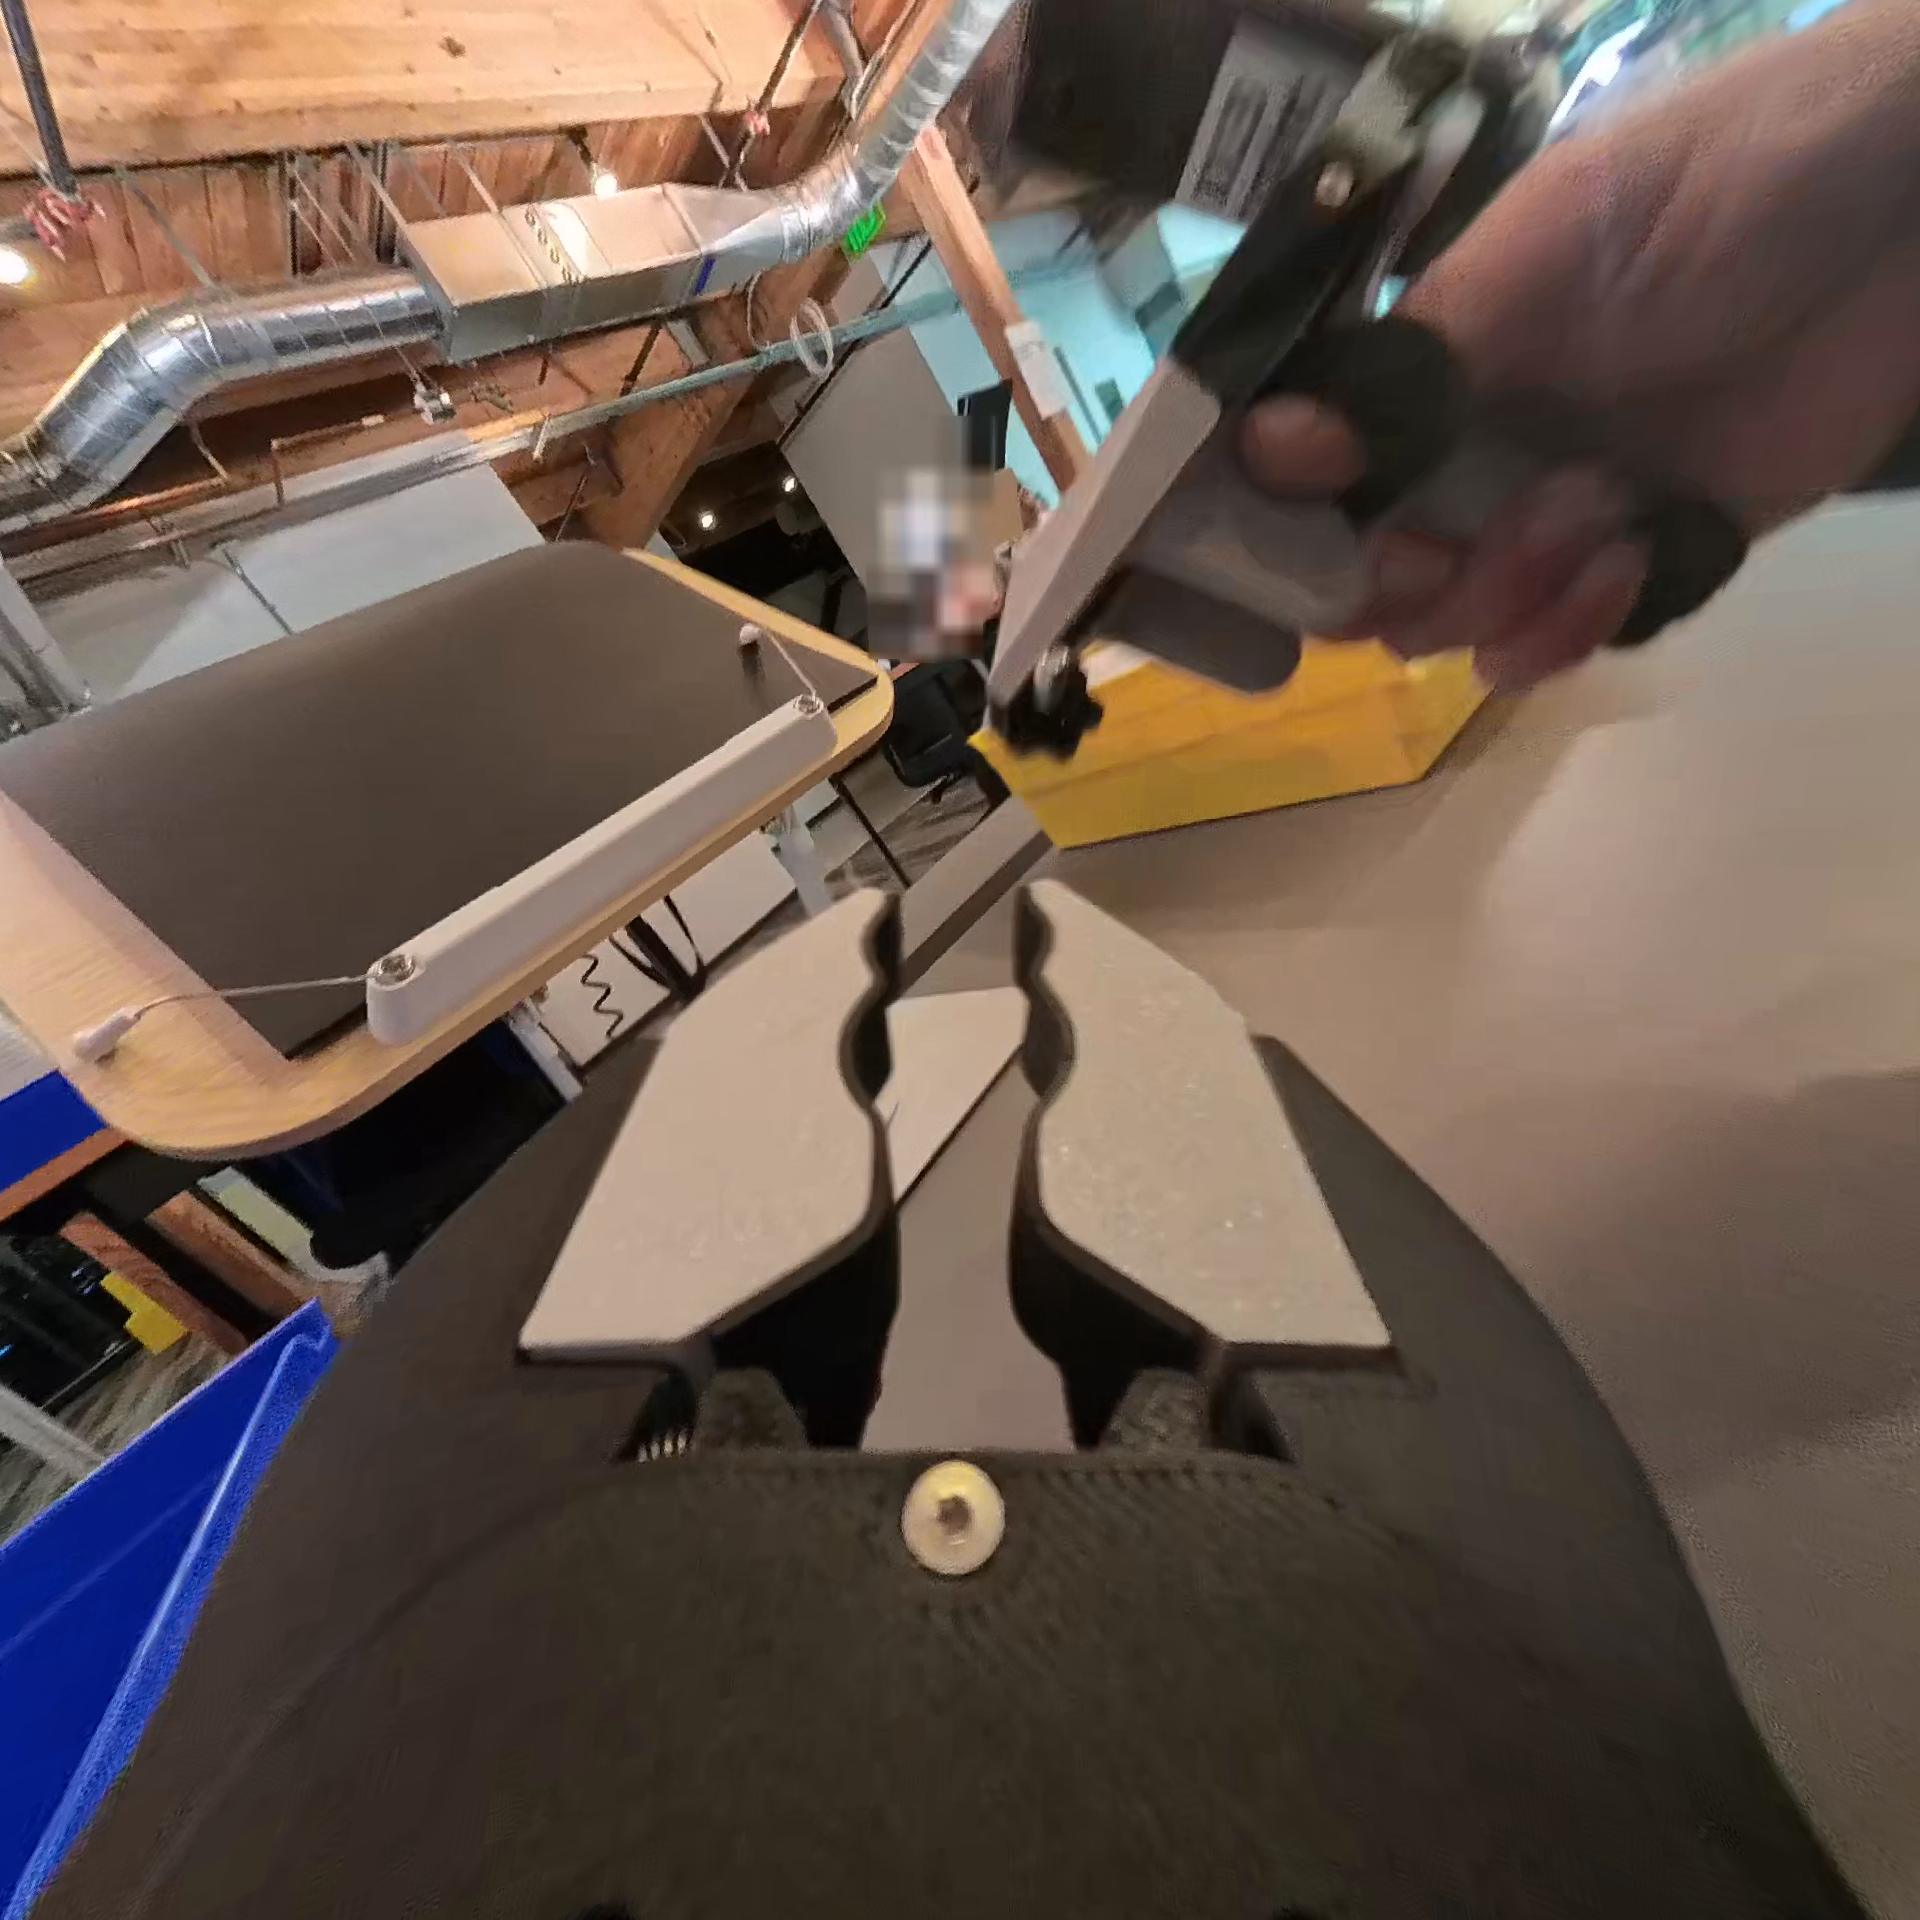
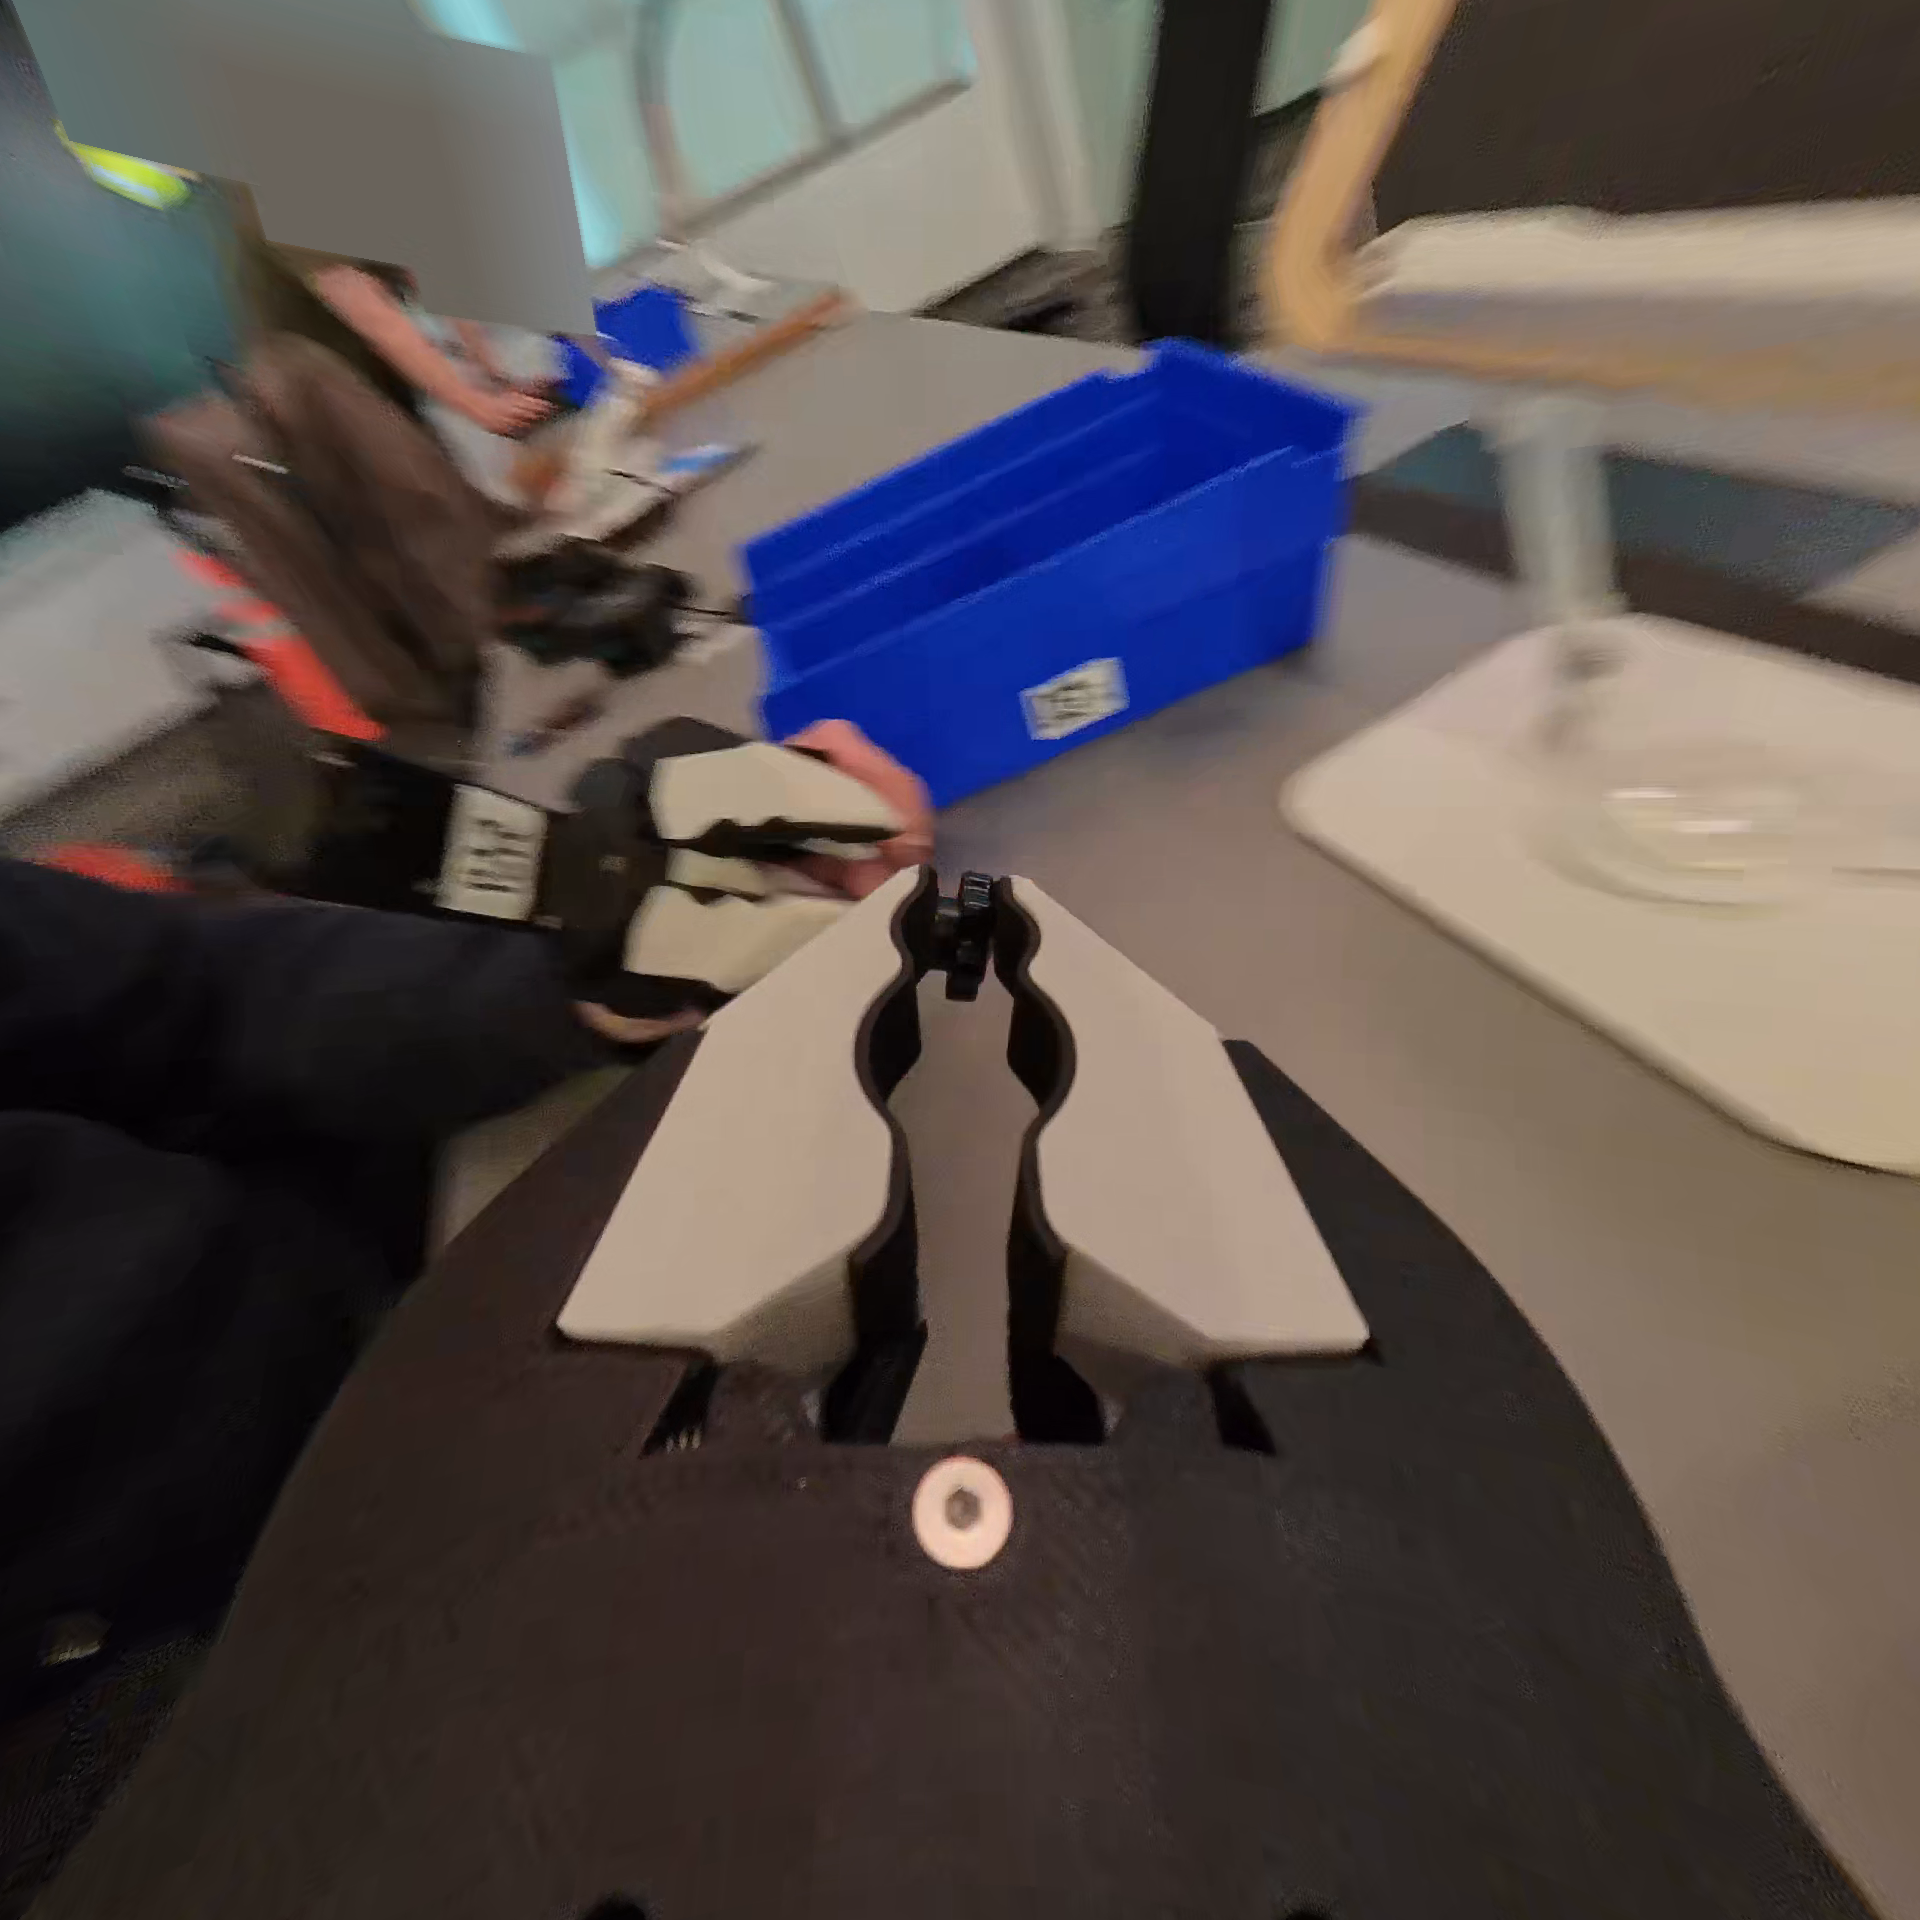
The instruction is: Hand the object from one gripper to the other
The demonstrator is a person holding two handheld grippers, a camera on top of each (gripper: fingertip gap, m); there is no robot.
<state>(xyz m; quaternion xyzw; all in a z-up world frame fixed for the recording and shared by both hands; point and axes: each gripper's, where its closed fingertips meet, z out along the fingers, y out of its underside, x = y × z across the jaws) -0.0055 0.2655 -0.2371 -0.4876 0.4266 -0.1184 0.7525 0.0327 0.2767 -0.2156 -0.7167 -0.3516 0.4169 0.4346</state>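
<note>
**Even indoor light, heavy motion blur**

Both views are evenly and moderately bright. In the left wrist view small ceiling lamps (image 1: 605, 183) glow among the beams, and the silver duct (image 1: 260, 332) shows glare. The right tongs (image 1: 1039, 717) and the hand (image 1: 1558, 447) holding them are smeared. A soft shadow lies on the counter (image 1: 1558, 1039). The right wrist view is blurred almost throughout: the blue bin (image 2: 1049, 582) and white base (image 2: 1558, 852) are soft. Straight lines bow towards the edges.
</note>
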